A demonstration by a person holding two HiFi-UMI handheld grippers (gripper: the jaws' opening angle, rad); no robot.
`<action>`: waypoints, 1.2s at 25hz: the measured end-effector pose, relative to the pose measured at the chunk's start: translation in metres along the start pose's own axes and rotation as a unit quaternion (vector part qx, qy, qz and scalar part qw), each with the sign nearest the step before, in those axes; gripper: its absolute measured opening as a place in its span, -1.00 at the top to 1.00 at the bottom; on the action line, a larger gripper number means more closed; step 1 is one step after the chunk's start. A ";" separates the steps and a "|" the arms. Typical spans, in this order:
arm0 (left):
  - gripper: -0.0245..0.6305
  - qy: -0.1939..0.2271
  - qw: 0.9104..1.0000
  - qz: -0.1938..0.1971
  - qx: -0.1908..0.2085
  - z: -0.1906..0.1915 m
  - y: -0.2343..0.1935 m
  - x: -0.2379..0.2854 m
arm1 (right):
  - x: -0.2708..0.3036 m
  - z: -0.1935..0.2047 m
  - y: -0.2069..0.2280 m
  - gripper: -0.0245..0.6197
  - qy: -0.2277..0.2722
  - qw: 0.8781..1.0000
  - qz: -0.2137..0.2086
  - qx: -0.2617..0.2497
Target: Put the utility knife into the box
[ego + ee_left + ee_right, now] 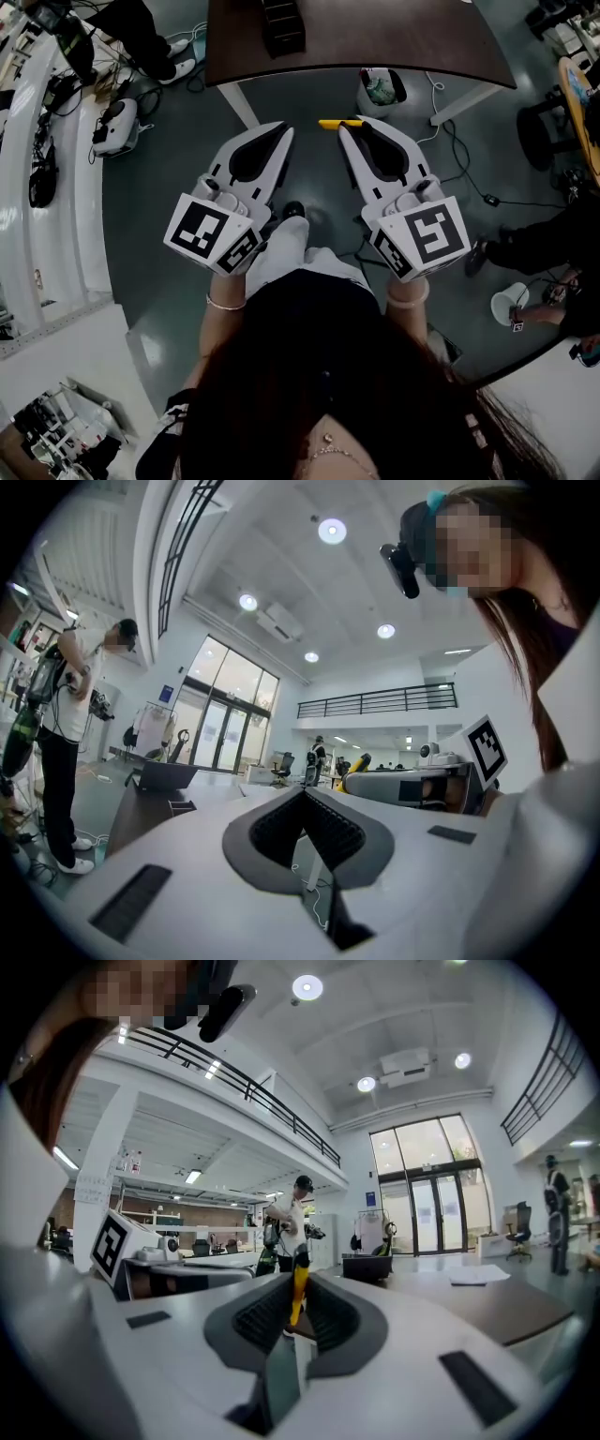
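1. Utility knife (333, 124) – a yellow one – is clamped at the very tips of the right gripper (354, 125). It lies crosswise to the jaws and sticks out toward the left gripper (284, 129).
2. In the right gripper view, the right gripper (298, 1311) has its ribbed dark pads pressed on the utility knife (300, 1279), whose yellow body pokes out past the tips.
3. In the left gripper view, the left gripper (305, 795) has its jaws brought together at the tips, with nothing between them.
4. Both grippers are held side by side above a grey floor, tips pointing forward, away from the person. The yellow knife end reaches into the gap between the two sets of tips.
5. Each gripper carries a marker cube at its rear end, nearest the person – the left cube (211, 234) and the right cube (427, 239).
6. Beyond the tips stands a brown table (394, 42), well apart from both grippers. A dark container (281, 26) sits on it, ahead of the left gripper's tips.
7. Just past the right gripper's tips, under the table edge, stands a white bin (380, 89).
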State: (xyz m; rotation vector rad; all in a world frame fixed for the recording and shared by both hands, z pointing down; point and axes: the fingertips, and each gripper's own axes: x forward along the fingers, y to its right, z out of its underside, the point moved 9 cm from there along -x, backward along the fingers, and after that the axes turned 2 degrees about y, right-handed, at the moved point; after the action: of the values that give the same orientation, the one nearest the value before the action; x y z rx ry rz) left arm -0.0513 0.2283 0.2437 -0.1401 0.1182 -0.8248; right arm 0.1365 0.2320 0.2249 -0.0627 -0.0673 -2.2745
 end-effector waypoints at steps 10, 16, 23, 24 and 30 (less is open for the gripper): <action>0.92 -0.005 1.000 0.028 0.003 -0.014 -0.080 0.063 | 0.084 -0.016 0.042 0.77 0.001 1.000 0.021 -0.011; 0.92 -0.015 0.999 0.027 -0.017 -0.007 -0.117 0.090 | 0.118 -0.012 0.064 0.77 -0.007 1.000 0.023 0.000; 0.92 -0.023 0.999 0.015 -0.031 0.002 -0.156 0.135 | 0.163 -0.005 0.110 0.77 -0.010 1.000 0.014 0.010; 0.92 -0.025 0.999 0.012 -0.032 0.003 -0.162 0.144 | 0.172 -0.004 0.119 0.77 -0.007 1.000 0.008 0.013; 0.92 -0.026 0.999 -0.007 -0.029 0.005 -0.199 0.195 | 0.227 -0.003 0.173 0.77 -0.006 1.000 -0.025 0.012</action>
State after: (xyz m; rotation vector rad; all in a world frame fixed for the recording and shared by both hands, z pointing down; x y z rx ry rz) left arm -0.0627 -0.0484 0.2721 -0.2161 0.0928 -0.8307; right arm 0.1213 -0.0520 0.2425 -0.0629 -0.1024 -2.3221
